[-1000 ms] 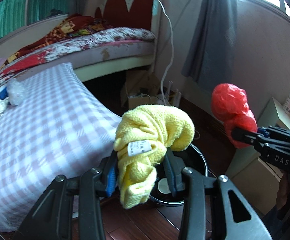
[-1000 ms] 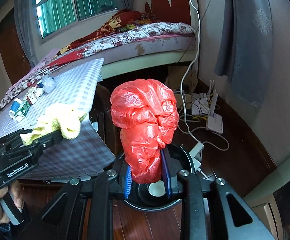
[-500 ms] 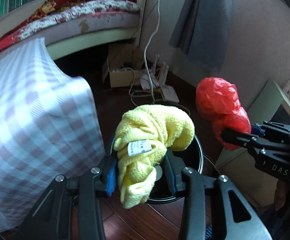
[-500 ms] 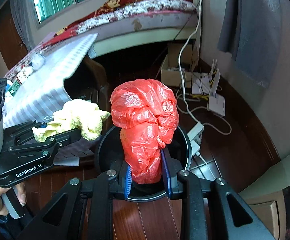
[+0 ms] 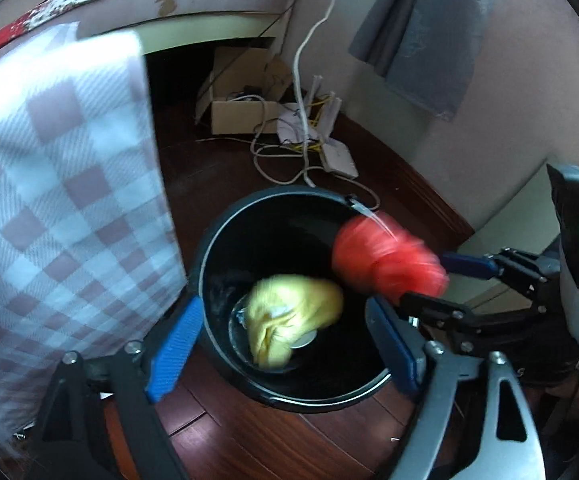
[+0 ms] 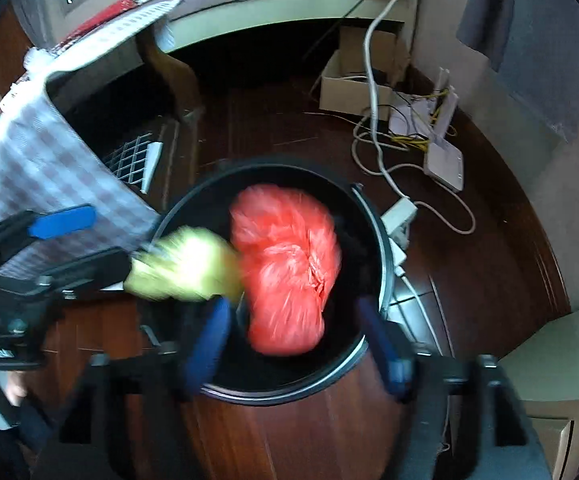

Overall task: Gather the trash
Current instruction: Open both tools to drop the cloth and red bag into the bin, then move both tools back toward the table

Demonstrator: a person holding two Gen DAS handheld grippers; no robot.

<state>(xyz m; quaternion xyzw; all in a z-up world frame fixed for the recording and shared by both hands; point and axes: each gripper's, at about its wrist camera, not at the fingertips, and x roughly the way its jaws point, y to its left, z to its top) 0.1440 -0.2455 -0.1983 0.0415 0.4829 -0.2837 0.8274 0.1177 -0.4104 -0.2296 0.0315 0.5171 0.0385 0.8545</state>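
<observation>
With both the left tongs [image 5: 285, 344] and right tongs [image 6: 297, 340] opening and gripping nothing, the yellow cloth [image 5: 289, 316] and red bag [image 6: 289, 268] were dropping over the black bin [image 5: 225, 240], where the bag, nearest the rim, risked catching and spilling onto the floor.

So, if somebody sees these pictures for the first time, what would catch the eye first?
Probably the crumpled red plastic bag and the yellow cloth, both blurred, dropping into the round black trash bin on the dark wooden floor. The left gripper and right gripper are above the bin, jaws opening, pads pressing on nothing. At the left hangs a checked tablecloth.
</observation>
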